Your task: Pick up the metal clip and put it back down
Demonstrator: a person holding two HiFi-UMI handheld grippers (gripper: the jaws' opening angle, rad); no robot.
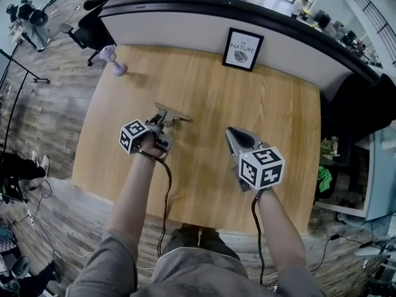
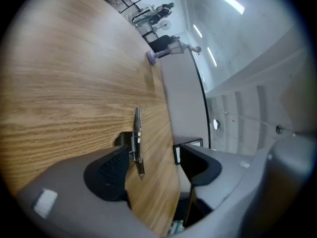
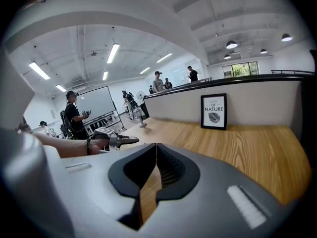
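The metal clip [image 1: 172,116] lies on the wooden table [image 1: 266,122], left of the middle. My left gripper [image 1: 162,124] is right at its near end. In the left gripper view the clip [image 2: 136,142] stands on edge between the jaws, against the left pad [image 2: 110,170], while the right pad [image 2: 198,163] is well apart from it. That gripper [image 2: 156,158] is open. My right gripper [image 1: 230,132] hovers over the table's middle, right of the clip, with its pads [image 3: 168,168] pressed together on nothing. The right gripper view also shows the left gripper [image 3: 115,140] off to its left.
A framed sign [image 1: 242,49] leans on the curved counter wall [image 1: 185,26] at the table's far edge. A small purple dumbbell [image 1: 114,61] stands at the far left corner. An office chair [image 1: 83,34] sits beyond it. Several people stand in the background.
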